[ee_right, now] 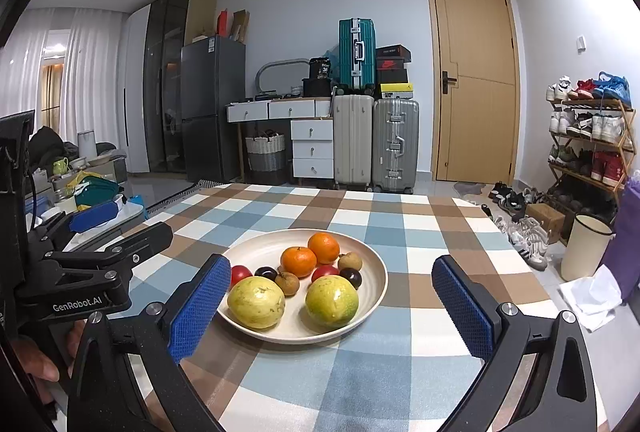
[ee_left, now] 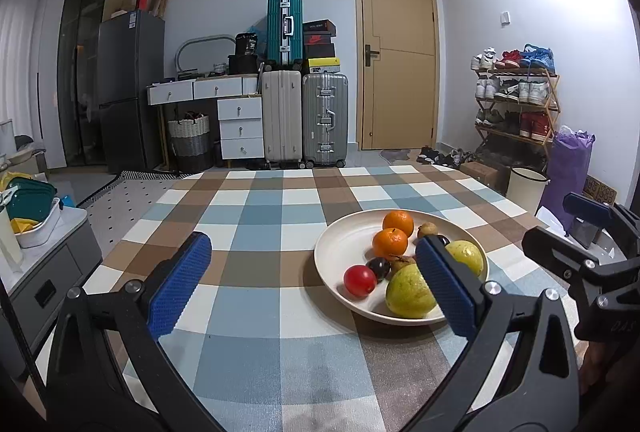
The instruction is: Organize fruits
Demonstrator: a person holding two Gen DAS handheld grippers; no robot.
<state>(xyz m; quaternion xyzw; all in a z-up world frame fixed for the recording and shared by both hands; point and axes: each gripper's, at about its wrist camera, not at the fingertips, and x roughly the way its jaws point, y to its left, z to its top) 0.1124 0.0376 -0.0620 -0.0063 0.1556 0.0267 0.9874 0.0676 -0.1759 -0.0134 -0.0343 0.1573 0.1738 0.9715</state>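
A cream plate (ee_right: 256, 252) (ee_left: 340, 252) sits on the checked tablecloth and holds two oranges (ee_right: 298, 261), two yellow-green fruits (ee_right: 332, 299), red tomatoes (ee_left: 359, 280), dark plums (ee_right: 351, 277) and small brown fruits (ee_right: 287, 282). My right gripper (ee_right: 330, 306) is open and empty, its blue pads on either side of the plate's near edge, above the table. My left gripper (ee_left: 314, 288) is open and empty, left of the plate, its right pad in front of the fruits. Each gripper shows at the edge of the other's view.
The checked table (ee_left: 260, 216) extends far and left of the plate. Past its far edge stand suitcases (ee_left: 304, 120), a door, a shoe rack (ee_right: 588, 148) and a cream bin (ee_right: 584, 252). A low side unit with containers (ee_left: 32, 216) is at the left.
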